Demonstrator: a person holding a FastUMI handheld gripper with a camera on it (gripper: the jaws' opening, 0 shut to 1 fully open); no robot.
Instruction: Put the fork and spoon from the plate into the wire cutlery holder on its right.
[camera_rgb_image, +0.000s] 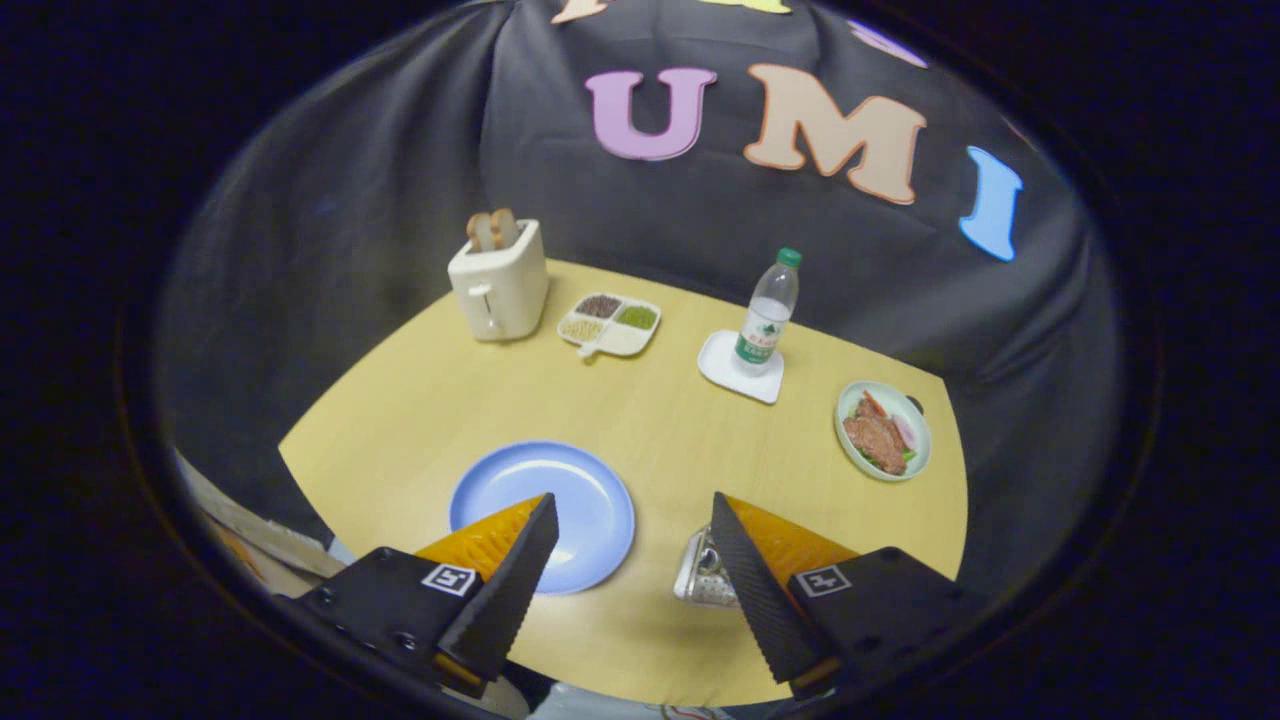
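Note:
A round blue plate (580, 495) lies on the wooden table (640, 420), partly behind my left finger; its visible surface is bare. To its right stands the wire cutlery holder (700, 575), mostly hidden behind my right finger, so I cannot make out what it holds. My gripper (632, 512) hovers above the table's near side, open, with nothing between its fingers. The gap between the fingers frames bare table between plate and holder.
At the table's far side stand a white toaster (498, 280) with bread slices, a divided white dish (610, 323) of grains, and a water bottle (770, 312) on a white coaster (738, 372). A plate of food (883, 431) sits near the right edge.

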